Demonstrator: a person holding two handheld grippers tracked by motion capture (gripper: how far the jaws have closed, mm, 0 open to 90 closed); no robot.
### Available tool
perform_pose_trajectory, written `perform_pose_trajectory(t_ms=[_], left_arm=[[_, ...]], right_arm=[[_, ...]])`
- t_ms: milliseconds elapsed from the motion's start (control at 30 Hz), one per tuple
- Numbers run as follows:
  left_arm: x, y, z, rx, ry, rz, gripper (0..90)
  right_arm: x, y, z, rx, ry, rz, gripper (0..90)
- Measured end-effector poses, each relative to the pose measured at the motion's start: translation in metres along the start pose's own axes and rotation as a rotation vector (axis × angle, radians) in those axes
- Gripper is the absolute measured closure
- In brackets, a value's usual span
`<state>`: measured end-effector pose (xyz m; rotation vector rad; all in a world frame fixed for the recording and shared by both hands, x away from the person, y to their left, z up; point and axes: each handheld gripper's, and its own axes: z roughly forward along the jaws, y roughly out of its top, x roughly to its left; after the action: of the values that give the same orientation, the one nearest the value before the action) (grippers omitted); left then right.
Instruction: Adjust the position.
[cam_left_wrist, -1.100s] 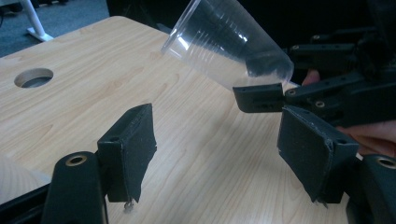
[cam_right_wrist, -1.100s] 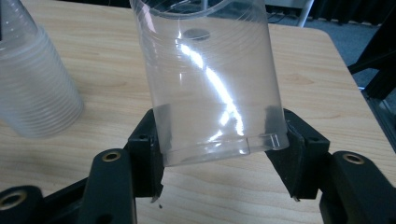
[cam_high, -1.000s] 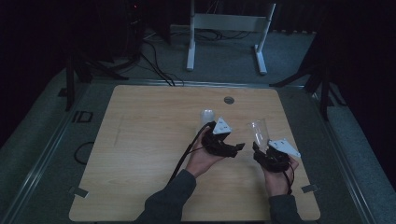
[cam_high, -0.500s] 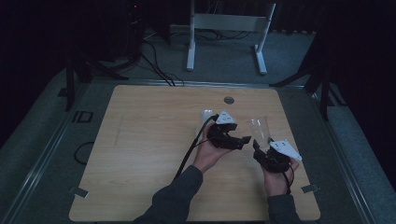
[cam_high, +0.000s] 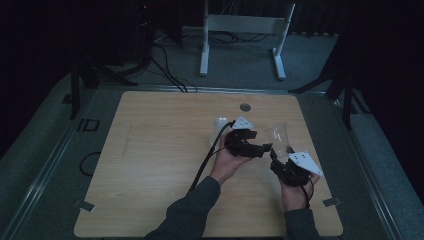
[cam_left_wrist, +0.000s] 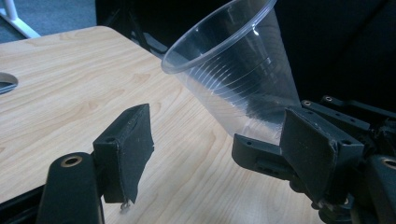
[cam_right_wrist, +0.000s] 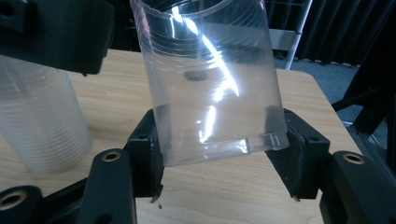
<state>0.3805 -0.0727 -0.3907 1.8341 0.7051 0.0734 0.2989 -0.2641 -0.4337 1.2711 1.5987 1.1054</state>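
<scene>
A clear plastic cup (cam_high: 277, 136) is held off the wooden table (cam_high: 150, 150), tilted. My right gripper (cam_high: 280, 156) is shut on its base. In the right gripper view the pads (cam_right_wrist: 149, 154) press the cup (cam_right_wrist: 210, 84) from both sides. My left gripper (cam_high: 262, 148) points right, level, at the cup's base. Its jaws have just been opening, with nothing between them. In the left gripper view the left gripper (cam_left_wrist: 219, 154) is open and the cup (cam_left_wrist: 233, 70) leans beyond its right jaw. A stack of clear cups (cam_high: 220, 126) stands behind the left hand.
The stack of cups (cam_right_wrist: 42, 126) stands close at the left in the right gripper view. A round hole (cam_high: 245, 107) sits near the table's far edge. A white metal stand (cam_high: 245, 25) and cables lie on the floor beyond the table.
The left gripper's jaws have edged right, closer to the cup's base. The right hand and its cup have hardly shifted.
</scene>
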Motion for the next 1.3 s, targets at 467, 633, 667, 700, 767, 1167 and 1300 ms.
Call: perform_pose_trajectory(t_ms=[467, 633, 667, 700, 767, 1167, 1300], left_arm=[[-0.002, 0.002, 0.006, -0.030, -0.042, -0.046, 23.0], [0.000, 0.000, 0.010, -0.036, -0.063, -0.073, 20.9], [0.000, 0.000, 0.011, -0.041, -0.068, -0.079, 20.1], [0.000, 0.000, 0.012, -0.045, -0.074, -0.084, 20.0], [0.000, 0.001, 0.013, -0.052, -0.080, -0.088, 19.4], [-0.002, 0.004, 0.023, -0.092, -0.114, -0.140, 18.1], [-0.001, 0.003, 0.026, -0.110, -0.118, -0.171, 18.2]], right_arm=[[0.004, 0.001, -0.003, -0.030, 0.002, -0.014, 41.7], [0.007, 0.001, -0.004, -0.043, 0.005, -0.022, 41.7], [0.008, 0.001, -0.004, -0.044, 0.006, -0.024, 41.7], [0.008, 0.001, -0.004, -0.045, 0.008, -0.025, 41.7], [0.009, 0.000, -0.004, -0.048, 0.010, -0.026, 41.6], [0.013, 0.000, -0.005, -0.067, 0.027, -0.039, 41.6], [0.013, 0.000, -0.005, -0.070, 0.034, -0.041, 41.6]])
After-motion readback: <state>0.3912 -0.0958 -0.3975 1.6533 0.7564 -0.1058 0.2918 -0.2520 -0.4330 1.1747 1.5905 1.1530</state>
